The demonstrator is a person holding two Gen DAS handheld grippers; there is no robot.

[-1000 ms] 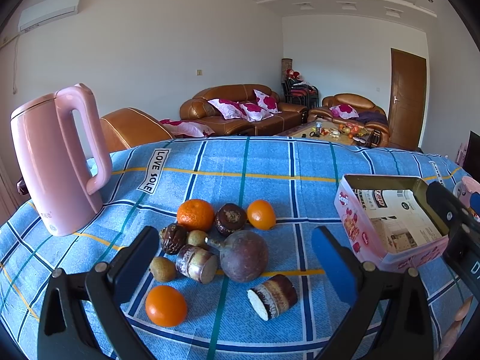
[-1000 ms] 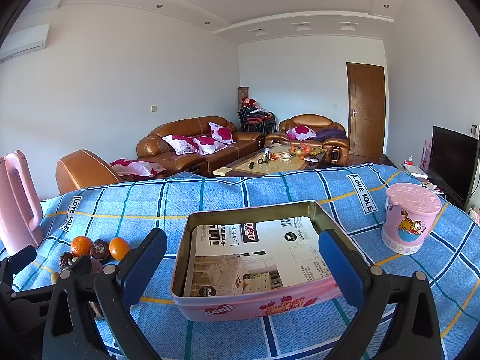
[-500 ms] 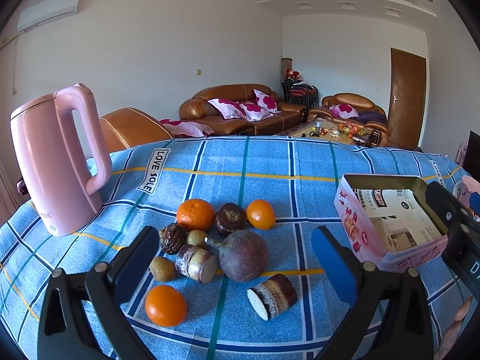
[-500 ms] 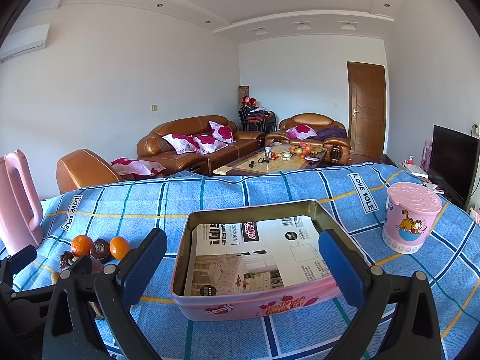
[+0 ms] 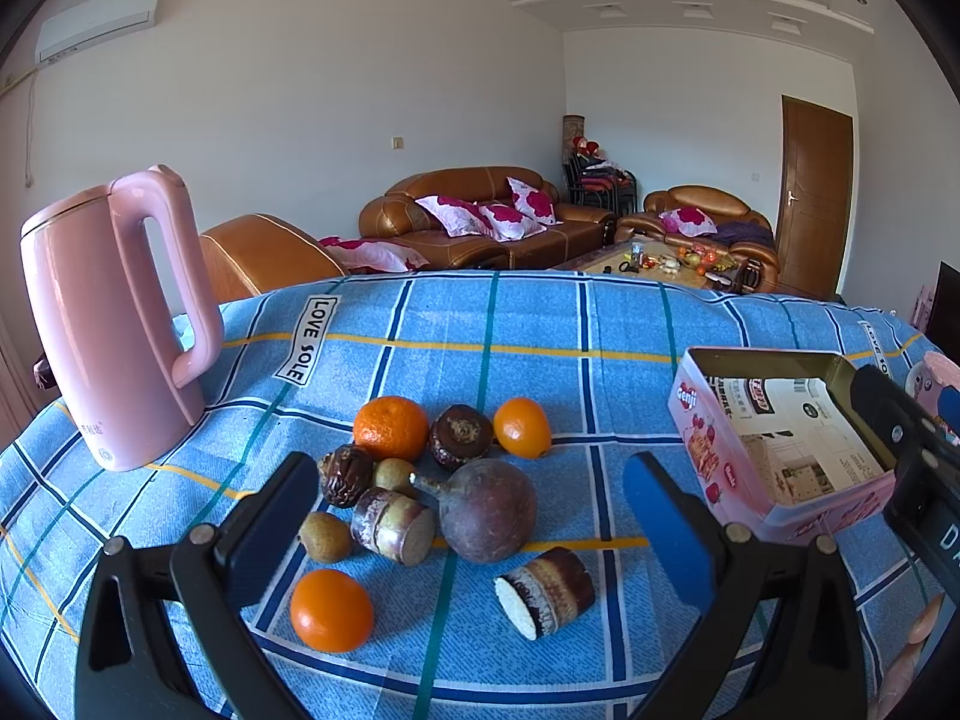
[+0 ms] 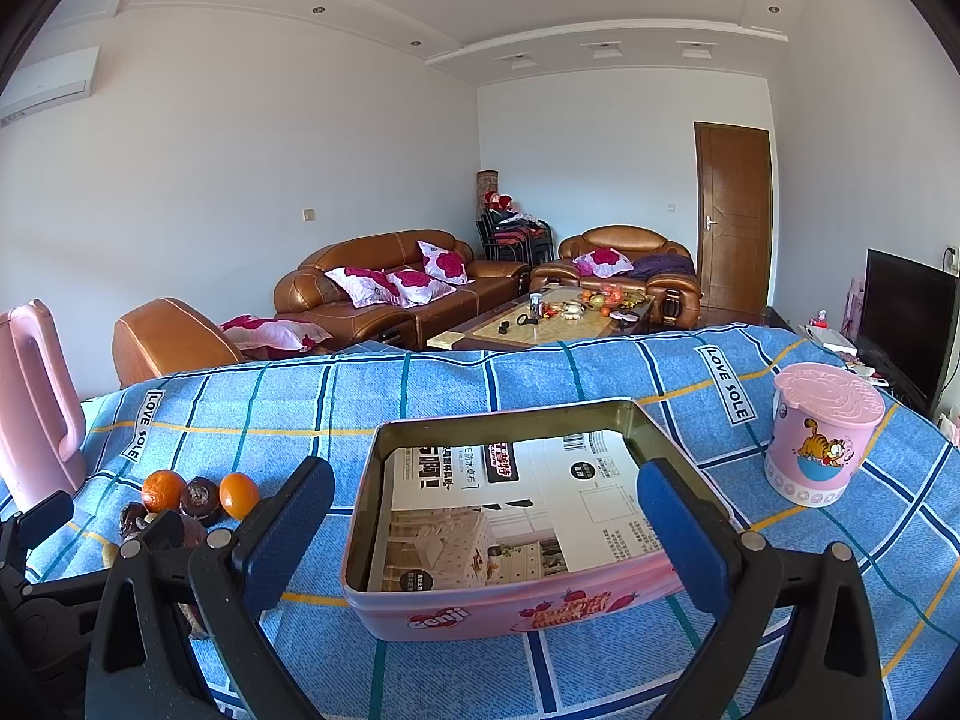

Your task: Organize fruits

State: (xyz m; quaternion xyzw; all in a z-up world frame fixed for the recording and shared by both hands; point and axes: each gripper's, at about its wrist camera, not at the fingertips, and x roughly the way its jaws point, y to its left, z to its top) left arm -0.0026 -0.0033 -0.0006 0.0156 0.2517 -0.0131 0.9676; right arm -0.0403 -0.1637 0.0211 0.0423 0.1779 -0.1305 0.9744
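Observation:
A heap of fruit lies on the blue checked cloth in the left wrist view: a large purple round fruit [image 5: 487, 510], three oranges [image 5: 331, 609] [image 5: 390, 427] [image 5: 522, 427], brown kiwis [image 5: 324, 536], dark mangosteens [image 5: 461, 437] and two cut cane pieces [image 5: 545, 593]. My left gripper [image 5: 471, 528] is open and empty, just above and in front of the heap. A pink tin box [image 6: 510, 510] lined with printed paper stands to the right; it also shows in the left wrist view [image 5: 780, 444]. My right gripper [image 6: 486, 528] is open and empty in front of the tin.
A pink kettle [image 5: 114, 318] stands at the left of the cloth. A pink Garfield cup [image 6: 825, 441] with a lid stands right of the tin. Sofas and a coffee table lie beyond the far edge.

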